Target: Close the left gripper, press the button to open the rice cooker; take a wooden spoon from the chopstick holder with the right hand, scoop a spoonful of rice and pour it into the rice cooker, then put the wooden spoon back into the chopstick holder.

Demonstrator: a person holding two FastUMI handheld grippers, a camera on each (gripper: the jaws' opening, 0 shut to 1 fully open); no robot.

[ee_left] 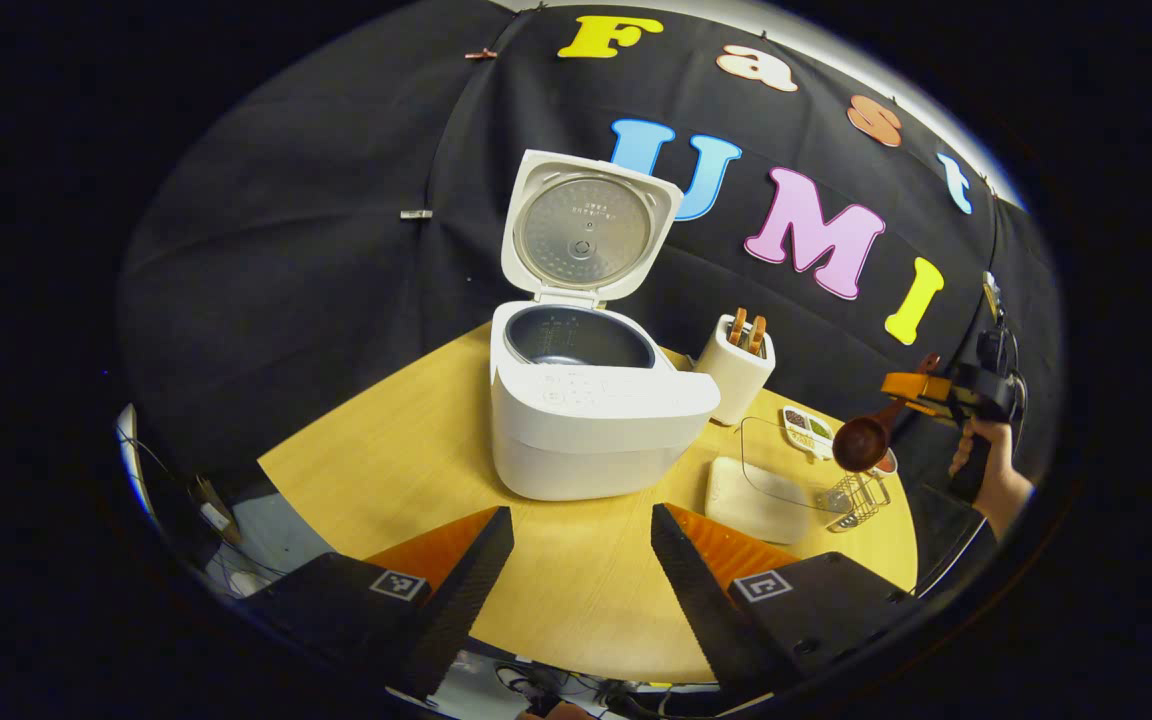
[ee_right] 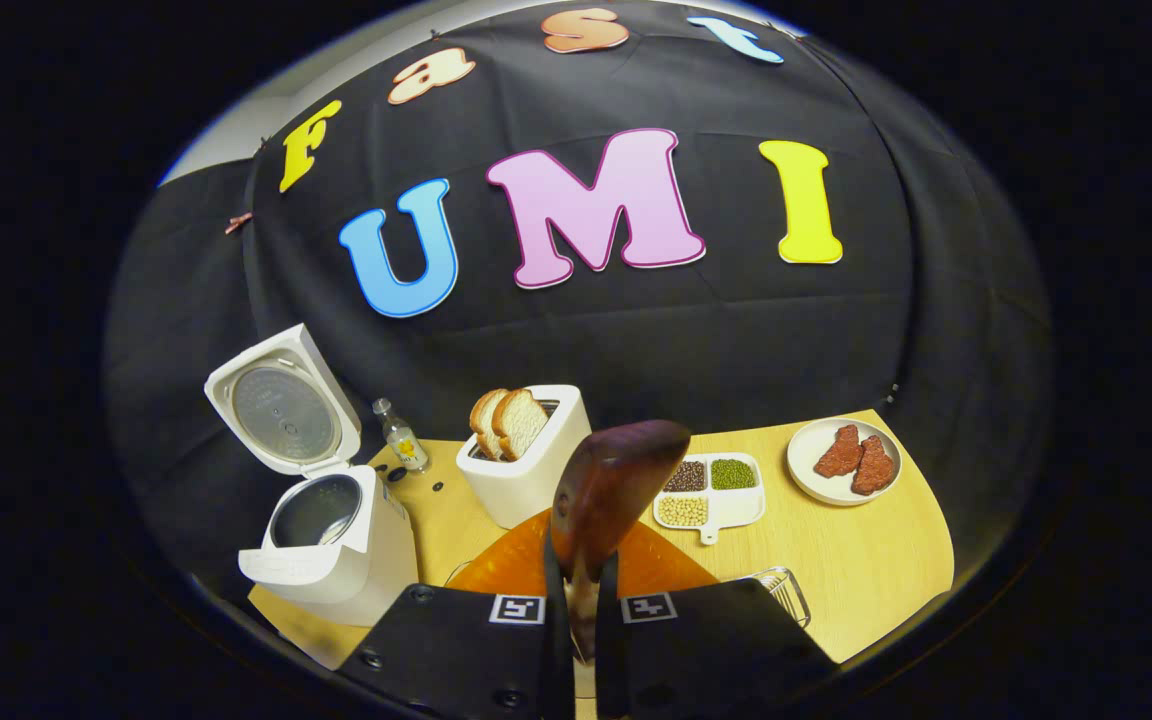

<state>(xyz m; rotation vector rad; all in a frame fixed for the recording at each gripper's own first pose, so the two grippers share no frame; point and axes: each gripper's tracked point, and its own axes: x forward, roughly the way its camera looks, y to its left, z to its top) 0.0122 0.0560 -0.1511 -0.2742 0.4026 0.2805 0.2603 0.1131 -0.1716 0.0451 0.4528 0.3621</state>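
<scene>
Right gripper [ee_right: 584, 610] clamps the wooden spoon [ee_right: 606, 495], bowl raised ahead of it. Left gripper [ee_left: 581, 560] gapes; open rice cooker [ee_left: 586, 400] straight ahead.

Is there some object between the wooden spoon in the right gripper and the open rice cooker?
The toaster stands roughly between the wooden spoon and the rice cooker. The spoon hangs above table level, so it may pass over.

Recording booth — black cloth wall [ee_right: 636, 340], staged table [ee_left: 406, 450].
</scene>
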